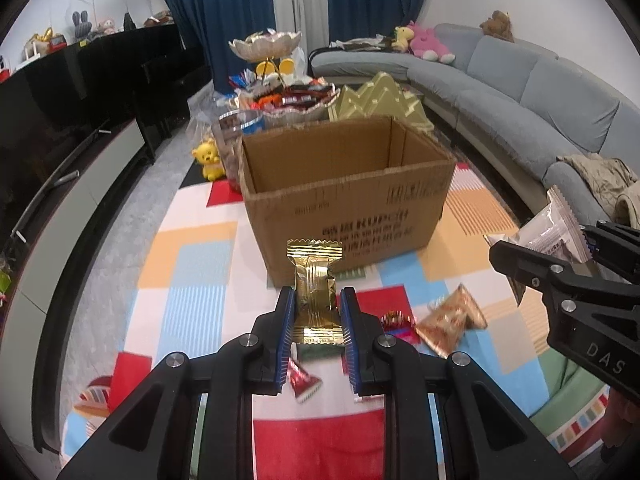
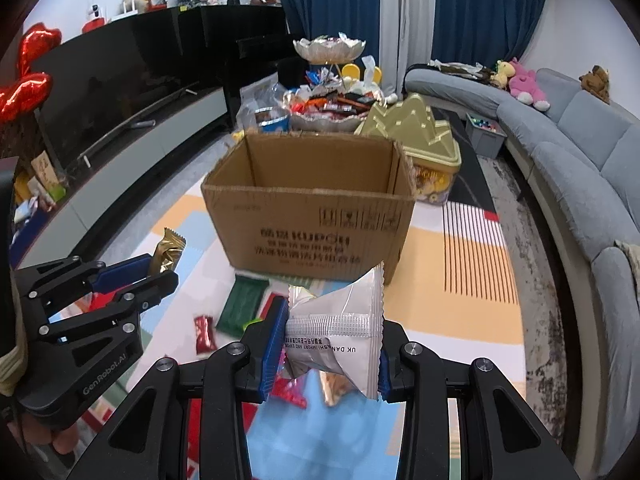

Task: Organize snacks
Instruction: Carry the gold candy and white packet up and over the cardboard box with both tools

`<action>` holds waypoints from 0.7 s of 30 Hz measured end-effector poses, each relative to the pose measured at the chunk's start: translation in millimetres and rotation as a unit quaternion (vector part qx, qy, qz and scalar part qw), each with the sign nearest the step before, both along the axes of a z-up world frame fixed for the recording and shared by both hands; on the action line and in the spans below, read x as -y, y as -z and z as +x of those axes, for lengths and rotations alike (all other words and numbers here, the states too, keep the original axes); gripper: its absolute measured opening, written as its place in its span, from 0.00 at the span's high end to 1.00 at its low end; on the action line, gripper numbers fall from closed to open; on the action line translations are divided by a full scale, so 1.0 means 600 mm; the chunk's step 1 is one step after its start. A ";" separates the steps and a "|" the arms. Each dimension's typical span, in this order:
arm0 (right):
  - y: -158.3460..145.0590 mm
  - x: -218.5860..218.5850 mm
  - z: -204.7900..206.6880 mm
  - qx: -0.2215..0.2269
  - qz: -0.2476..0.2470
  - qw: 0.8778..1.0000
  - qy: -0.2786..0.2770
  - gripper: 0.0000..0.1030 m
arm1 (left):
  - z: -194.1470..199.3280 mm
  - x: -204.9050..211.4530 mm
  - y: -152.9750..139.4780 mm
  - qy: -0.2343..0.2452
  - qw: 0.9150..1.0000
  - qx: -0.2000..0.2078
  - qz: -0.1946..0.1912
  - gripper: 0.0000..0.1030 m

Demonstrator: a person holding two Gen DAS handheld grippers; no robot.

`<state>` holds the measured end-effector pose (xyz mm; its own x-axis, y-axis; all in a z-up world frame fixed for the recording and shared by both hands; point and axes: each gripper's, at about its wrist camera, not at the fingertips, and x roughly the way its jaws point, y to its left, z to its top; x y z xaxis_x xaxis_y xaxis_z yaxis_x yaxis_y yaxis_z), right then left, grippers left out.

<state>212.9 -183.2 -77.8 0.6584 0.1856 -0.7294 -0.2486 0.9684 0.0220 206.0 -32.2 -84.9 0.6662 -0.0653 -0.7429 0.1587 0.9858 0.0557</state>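
Observation:
An open cardboard box stands on the patterned mat; it also shows in the right wrist view. My left gripper is shut on a gold snack packet, held above the mat in front of the box. It shows in the right wrist view at the left with the gold packet. My right gripper is shut on a white snack packet, also in front of the box. It shows in the left wrist view at the right with the white packet.
Loose snacks lie on the mat: a tan triangular packet, a red candy, a green packet, a red packet. Behind the box stand a snack-filled tiered dish and a gold tin. A grey sofa curves along the right.

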 end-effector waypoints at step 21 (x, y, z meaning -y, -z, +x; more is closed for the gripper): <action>-0.093 -0.010 0.114 0.058 0.012 0.998 0.020 0.62 | 0.130 -0.002 -0.093 -0.021 0.998 0.053 0.002 0.77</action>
<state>281.4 -177.0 -22.0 0.7457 0.1743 -0.6431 -0.2122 0.9771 0.0188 283.9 -31.2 -29.3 0.7430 -0.0328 -0.6685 0.1099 0.9912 0.0735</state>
